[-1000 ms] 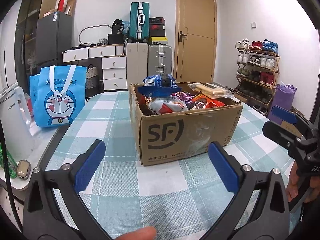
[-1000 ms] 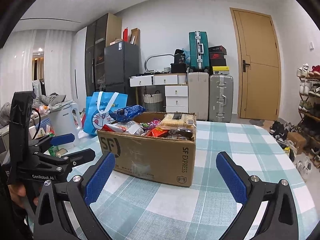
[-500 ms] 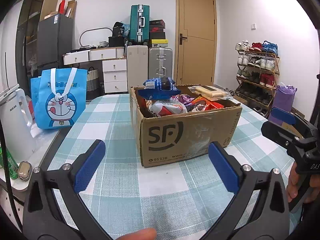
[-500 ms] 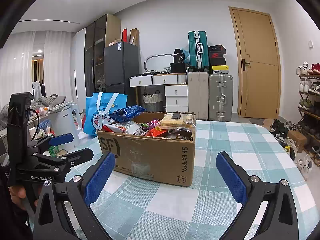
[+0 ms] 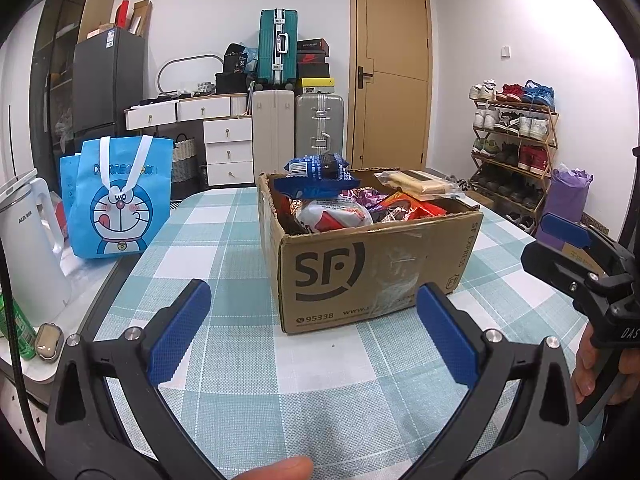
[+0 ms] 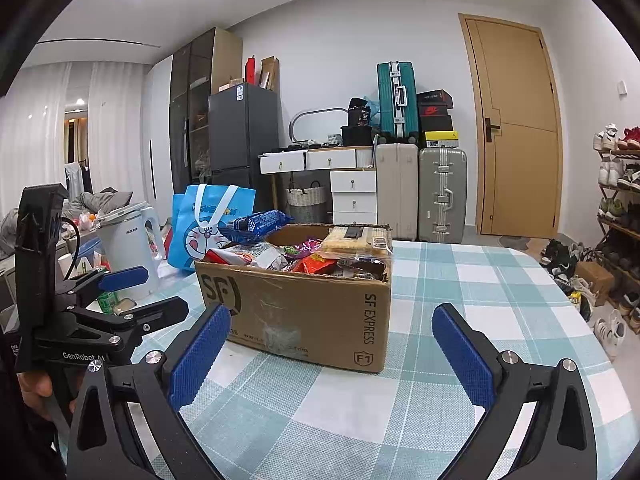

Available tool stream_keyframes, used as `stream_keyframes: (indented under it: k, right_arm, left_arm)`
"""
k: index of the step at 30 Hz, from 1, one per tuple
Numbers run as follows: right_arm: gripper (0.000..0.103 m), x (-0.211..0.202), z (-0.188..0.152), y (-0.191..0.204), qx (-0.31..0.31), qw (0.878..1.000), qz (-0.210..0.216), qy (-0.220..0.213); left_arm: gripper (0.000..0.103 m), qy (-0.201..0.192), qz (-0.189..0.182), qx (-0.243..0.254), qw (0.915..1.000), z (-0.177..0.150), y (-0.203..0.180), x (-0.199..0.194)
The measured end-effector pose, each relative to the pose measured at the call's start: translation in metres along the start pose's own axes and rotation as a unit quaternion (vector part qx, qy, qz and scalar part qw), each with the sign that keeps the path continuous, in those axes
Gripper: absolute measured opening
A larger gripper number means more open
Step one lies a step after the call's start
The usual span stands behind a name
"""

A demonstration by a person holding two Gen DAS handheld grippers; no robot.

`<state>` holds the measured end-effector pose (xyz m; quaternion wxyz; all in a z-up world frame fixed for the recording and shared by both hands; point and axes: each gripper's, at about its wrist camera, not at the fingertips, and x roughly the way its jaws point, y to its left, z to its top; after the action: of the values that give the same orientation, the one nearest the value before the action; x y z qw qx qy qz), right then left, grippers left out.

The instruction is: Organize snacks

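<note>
Left wrist view: our left gripper (image 5: pixel 312 332) is spread wide and empty; our right gripper (image 6: pixel 332 352) likewise, both short of the cardboard box (image 5: pixel 376 264) at 12 o'clock on the checked table (image 5: pixel 224 248). Snacks (image 5: pixel 340 210) sit heaped inside (a blue packet (image 5: pixel 316 176) topmost). We judge this fits sorting pending or packing complete.
</note>
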<state>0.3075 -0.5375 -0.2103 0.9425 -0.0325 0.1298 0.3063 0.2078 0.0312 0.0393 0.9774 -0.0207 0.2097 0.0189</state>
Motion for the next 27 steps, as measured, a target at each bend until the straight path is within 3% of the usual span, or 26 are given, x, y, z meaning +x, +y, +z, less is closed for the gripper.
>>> stream_keyframes:
  k: [27]
  right_arm:
    - [0.103,0.0000,-0.0001,0.0001,-0.001,1.000,0.000,0.000]
  left_arm:
    - [0.103,-0.001,-0.002,0.002,1.0000,0.0005,-0.0033,0.0026]
